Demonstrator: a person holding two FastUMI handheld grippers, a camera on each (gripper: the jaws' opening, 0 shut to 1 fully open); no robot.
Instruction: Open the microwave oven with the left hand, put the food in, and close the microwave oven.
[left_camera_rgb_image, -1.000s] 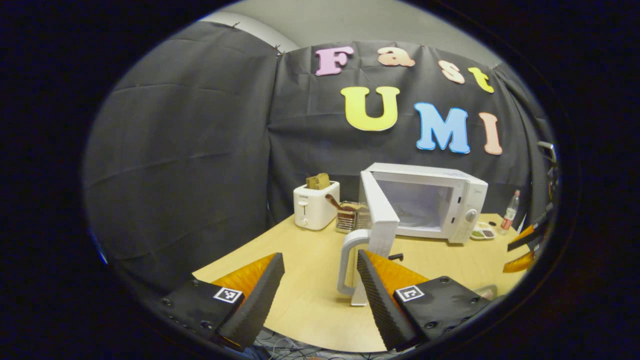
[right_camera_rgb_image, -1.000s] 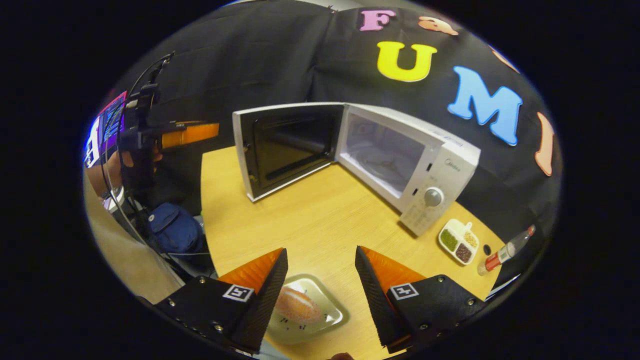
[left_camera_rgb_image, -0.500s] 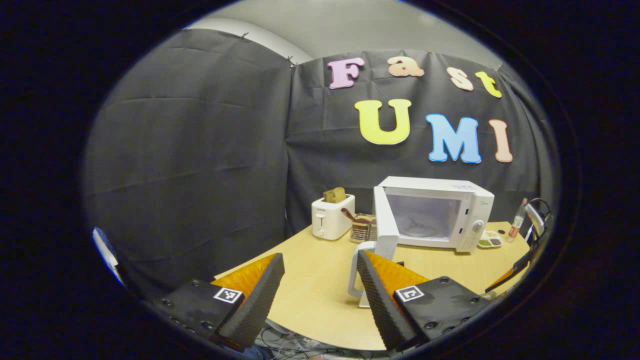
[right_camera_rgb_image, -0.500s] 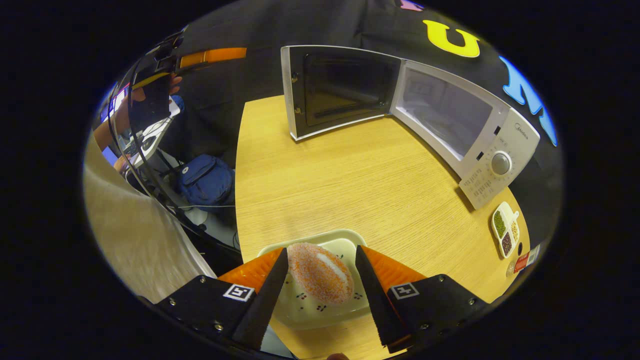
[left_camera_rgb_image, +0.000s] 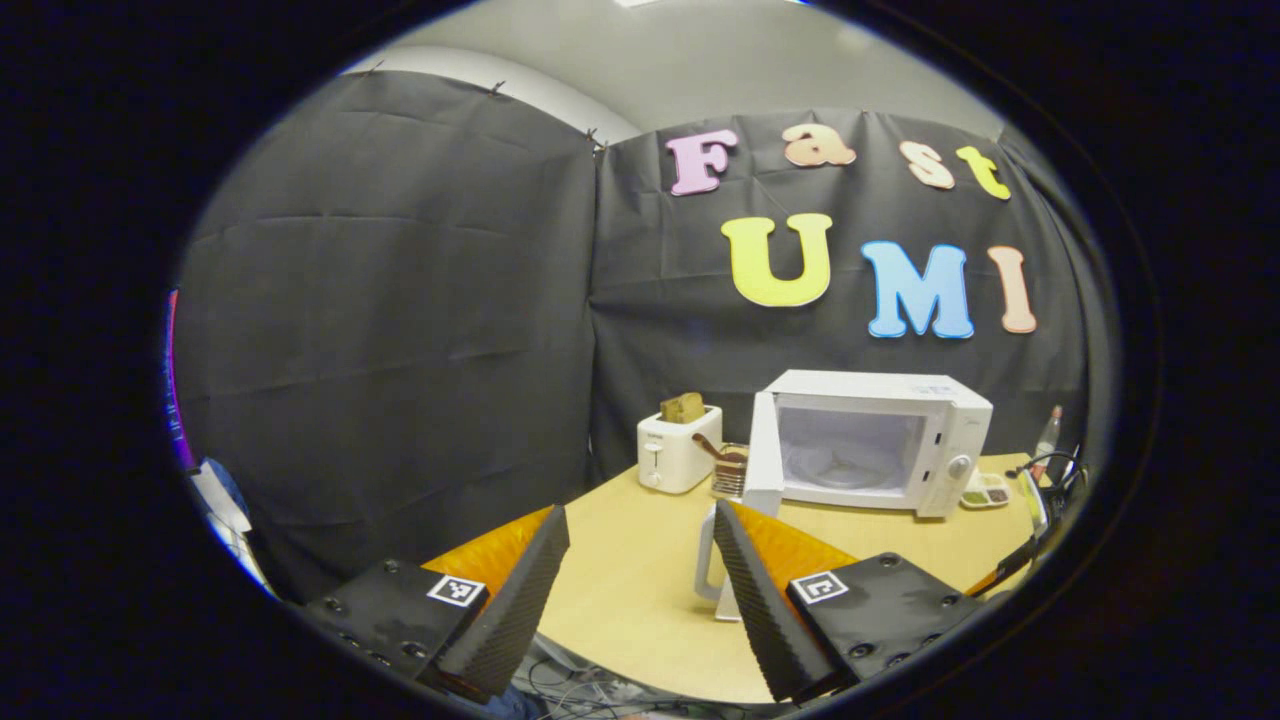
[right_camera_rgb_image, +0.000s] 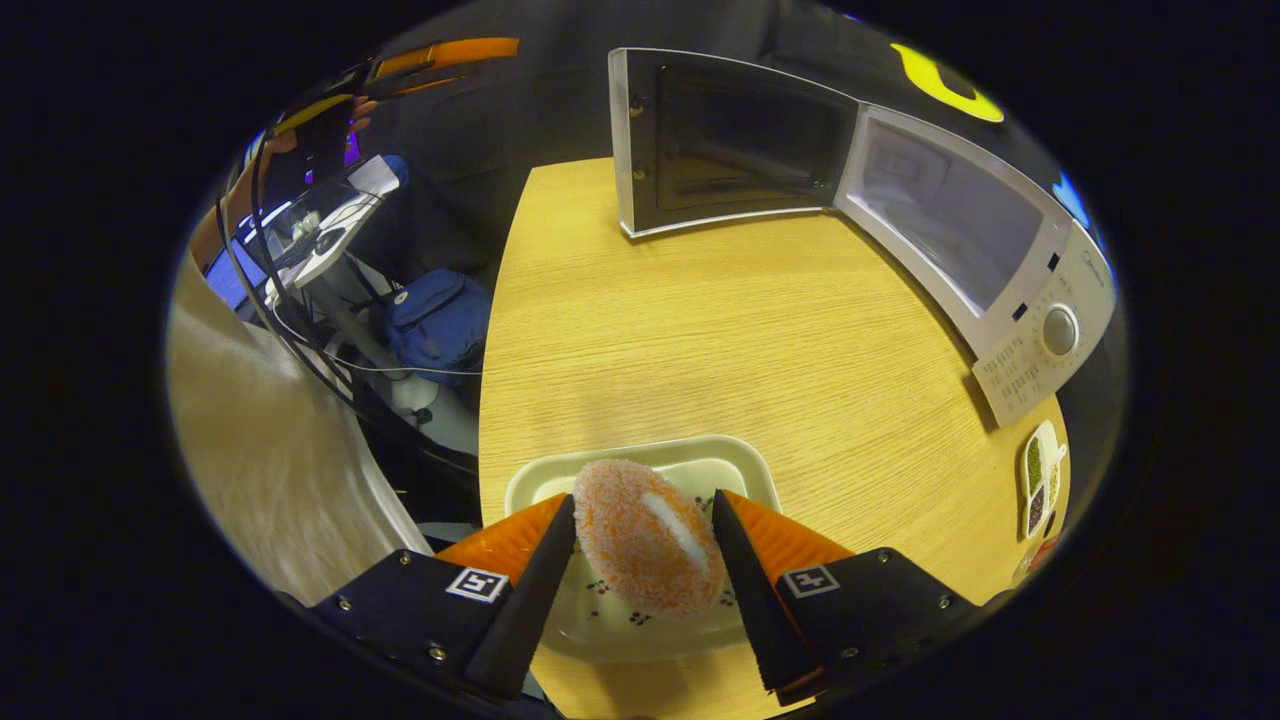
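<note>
Microwave oven (right_camera_rgb_image: 960, 230) stands with its door swung wide. I've pulled my left hand-held gripper (left_camera_rgb_image: 640, 590) back from it, fingers spread and empty, and brought my right hand-held gripper (right_camera_rgb_image: 640, 590), also spread, down around the food (right_camera_rgb_image: 648, 535) on its plate (right_camera_rgb_image: 740, 465), in front of the oven on the surface (right_camera_rgb_image: 720, 340); grasping comes next.

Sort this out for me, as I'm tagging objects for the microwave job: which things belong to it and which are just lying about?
Belonging to the job:
- microwave oven, with its door open
- orange sugared bun on the plate
- right gripper, open around the bun
- left gripper, open

Just lying about:
- toaster
- divided snack dish
- blue bag
</note>
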